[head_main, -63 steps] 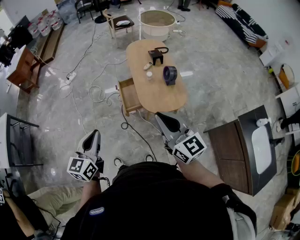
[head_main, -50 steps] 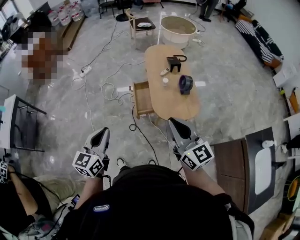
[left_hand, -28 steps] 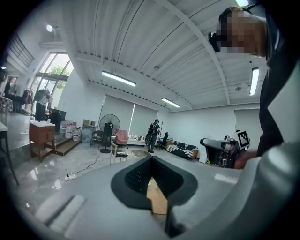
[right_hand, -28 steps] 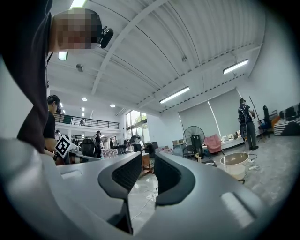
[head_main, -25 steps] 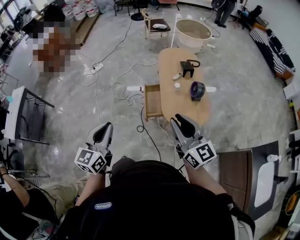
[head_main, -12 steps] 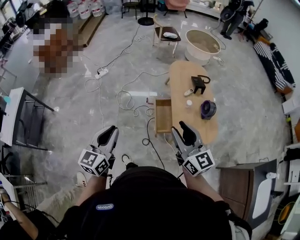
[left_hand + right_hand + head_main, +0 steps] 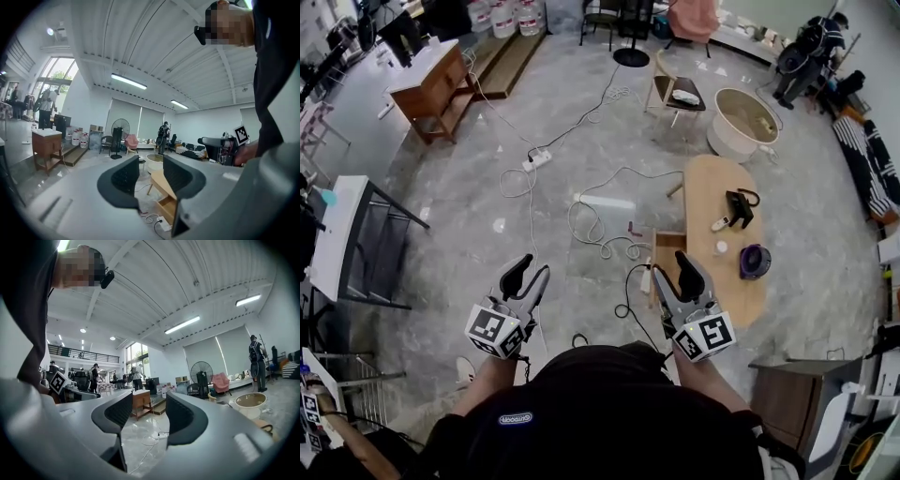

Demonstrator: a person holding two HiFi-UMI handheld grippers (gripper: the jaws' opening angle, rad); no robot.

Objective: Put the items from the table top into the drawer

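Open floor (image 7: 469, 206) leads to the tabletop (image 7: 705, 190), crossed by loose cables (image 7: 598, 223). The drawer (image 7: 667, 253) stands pulled out from the tabletop's edge, with nothing over it.

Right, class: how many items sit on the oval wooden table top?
4: a black box at the far end, a white stick-shaped item beside it, a small white object in the middle, a purple round item at the near end. Smaller things may go unseen.

One table (image 7: 705, 187), one drawer (image 7: 666, 255), four items (image 7: 754, 262)
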